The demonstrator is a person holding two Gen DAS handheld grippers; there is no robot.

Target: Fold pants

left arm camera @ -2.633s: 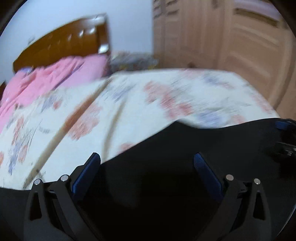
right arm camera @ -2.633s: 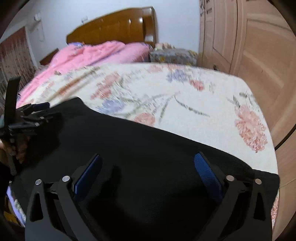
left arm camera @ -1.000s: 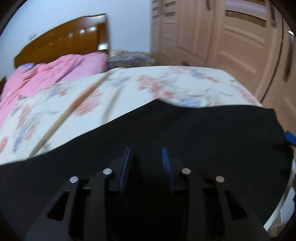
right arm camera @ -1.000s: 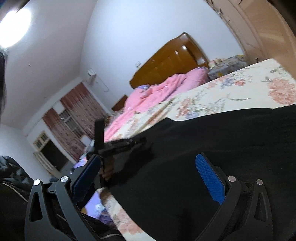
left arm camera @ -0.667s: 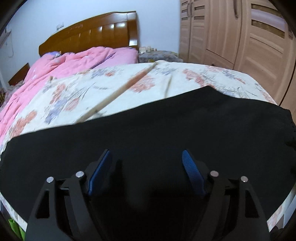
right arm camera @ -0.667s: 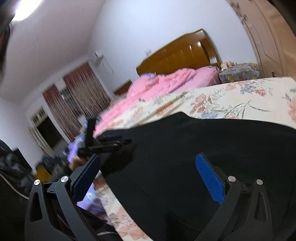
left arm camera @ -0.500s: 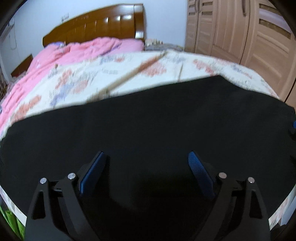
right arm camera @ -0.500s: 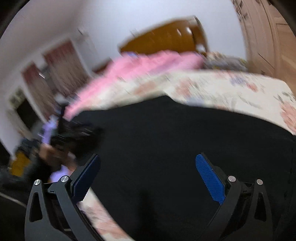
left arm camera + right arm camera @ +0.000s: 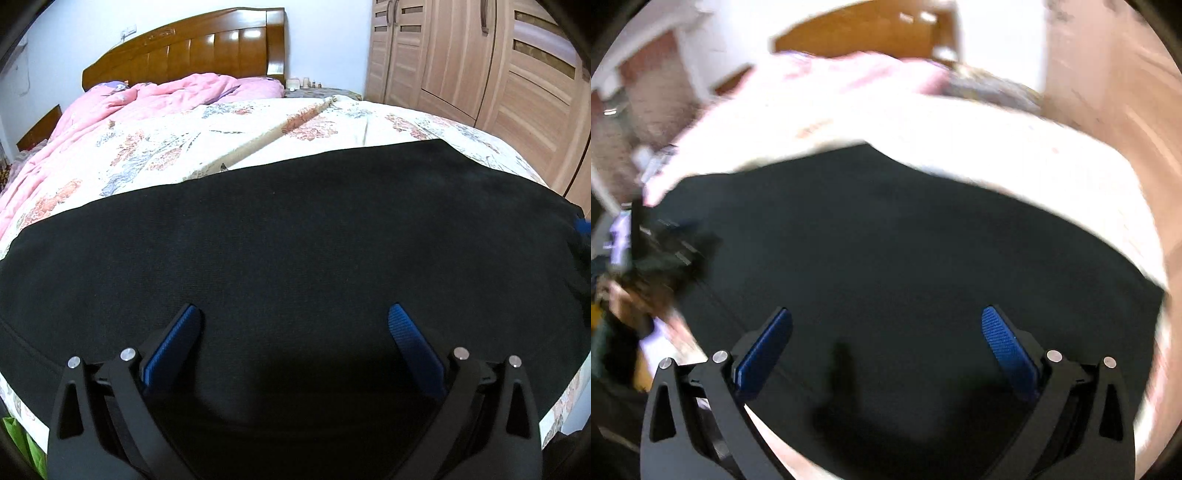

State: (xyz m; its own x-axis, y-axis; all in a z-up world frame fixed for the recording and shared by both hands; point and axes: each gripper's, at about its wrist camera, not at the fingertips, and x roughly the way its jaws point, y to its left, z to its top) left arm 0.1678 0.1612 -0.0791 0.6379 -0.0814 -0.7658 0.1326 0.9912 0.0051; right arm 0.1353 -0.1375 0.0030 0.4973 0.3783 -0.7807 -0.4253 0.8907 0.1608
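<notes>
With your left tongs (image 9: 293,332) opening and your right tongs (image 9: 886,334) spread, both empty above the black pants (image 9: 295,240) on the bed (image 9: 166,147), settle each over a far edge before clamping and folding evenly.

The flat black pants (image 9: 295,236) covered the near half of the floral cream bedspread (image 9: 177,147), leaving bare, passable sheet beyond. A heaped pink quilt (image 9: 147,99) blocked the far left; tall wooden wardrobe doors (image 9: 480,62) closed off the right.
</notes>
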